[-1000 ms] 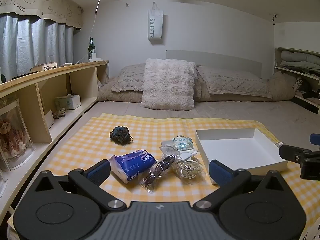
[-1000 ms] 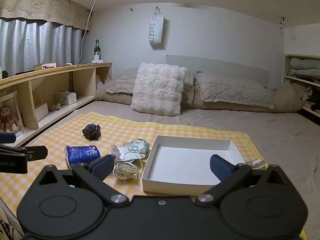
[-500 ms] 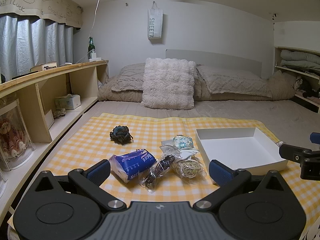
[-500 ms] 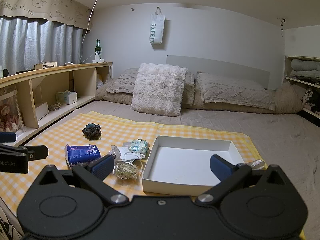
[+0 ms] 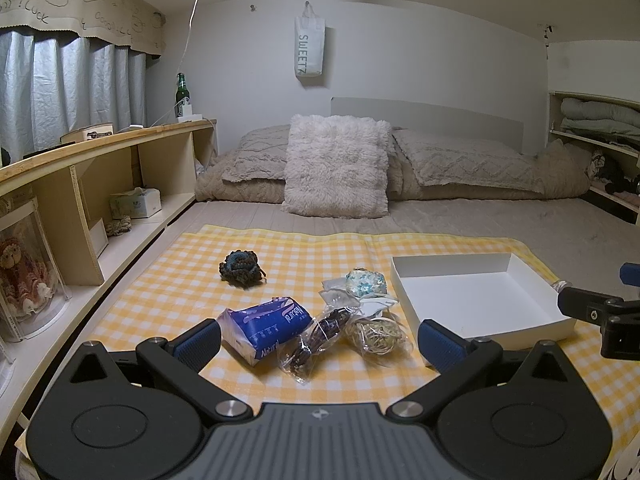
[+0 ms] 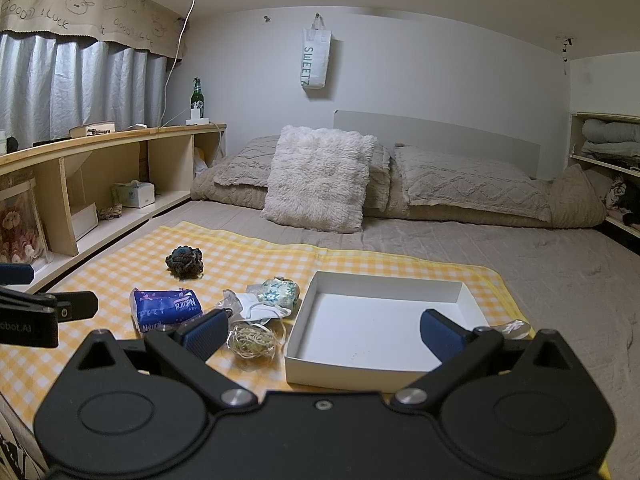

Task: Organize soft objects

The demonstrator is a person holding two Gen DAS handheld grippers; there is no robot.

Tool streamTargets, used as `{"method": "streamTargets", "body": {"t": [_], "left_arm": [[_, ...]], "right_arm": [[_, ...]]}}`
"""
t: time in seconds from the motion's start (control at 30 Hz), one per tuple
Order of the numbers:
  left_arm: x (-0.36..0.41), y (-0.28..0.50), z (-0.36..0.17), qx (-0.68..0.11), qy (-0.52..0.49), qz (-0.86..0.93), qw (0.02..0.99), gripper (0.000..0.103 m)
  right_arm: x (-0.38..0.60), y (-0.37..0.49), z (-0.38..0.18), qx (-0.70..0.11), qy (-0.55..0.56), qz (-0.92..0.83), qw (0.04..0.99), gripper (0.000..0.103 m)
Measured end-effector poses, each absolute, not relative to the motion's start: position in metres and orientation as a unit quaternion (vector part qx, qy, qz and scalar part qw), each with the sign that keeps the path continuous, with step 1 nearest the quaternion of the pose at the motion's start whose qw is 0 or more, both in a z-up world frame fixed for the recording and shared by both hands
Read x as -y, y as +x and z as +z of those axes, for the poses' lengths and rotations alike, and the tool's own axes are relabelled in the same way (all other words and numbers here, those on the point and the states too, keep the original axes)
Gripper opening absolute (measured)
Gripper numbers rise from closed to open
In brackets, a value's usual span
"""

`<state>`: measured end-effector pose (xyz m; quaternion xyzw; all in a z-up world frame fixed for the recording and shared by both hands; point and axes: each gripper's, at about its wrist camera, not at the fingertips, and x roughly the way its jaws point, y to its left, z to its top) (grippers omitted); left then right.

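On a yellow checked cloth (image 5: pixel 168 280) lie a dark crocheted ball (image 5: pixel 241 269) (image 6: pixel 184 261), a blue tissue pack (image 5: pixel 266 323) (image 6: pixel 166 308), a clear bag of dark cords (image 5: pixel 316 336), a bag of rubber bands (image 5: pixel 376 336) (image 6: pixel 252 342), a white mask (image 5: pixel 376 304) (image 6: pixel 264 308) and a floral pouch (image 5: pixel 366 282) (image 6: pixel 280 291). An empty white box (image 5: pixel 480 300) (image 6: pixel 376 324) sits to their right. My left gripper (image 5: pixel 318 340) is open, low in front of the tissue pack and bags. My right gripper (image 6: pixel 320 330) is open before the box's near wall.
Pillows (image 5: pixel 336 168) and a folded duvet (image 5: pixel 460 172) lie at the bed's head. A wooden shelf unit (image 5: pixel 80 184) with a tissue box (image 5: pixel 136 204) and a doll case (image 5: pixel 24 276) runs along the left. Shelves with bedding (image 5: pixel 596 120) stand at the right.
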<state>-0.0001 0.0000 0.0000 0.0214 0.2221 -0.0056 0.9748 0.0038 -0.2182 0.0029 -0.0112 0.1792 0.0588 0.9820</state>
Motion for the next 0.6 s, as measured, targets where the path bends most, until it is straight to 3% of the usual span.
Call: {"method": "streamTargets", "body": {"t": [0.6], "left_arm": [[0.0002, 0.0000, 0.0000, -0.223, 0.022, -0.005, 0.975, 0.103]], "right_arm": [[0.2176, 0.0031, 0.0031, -0.179, -0.013, 0.059, 0.982, 0.103]]}}
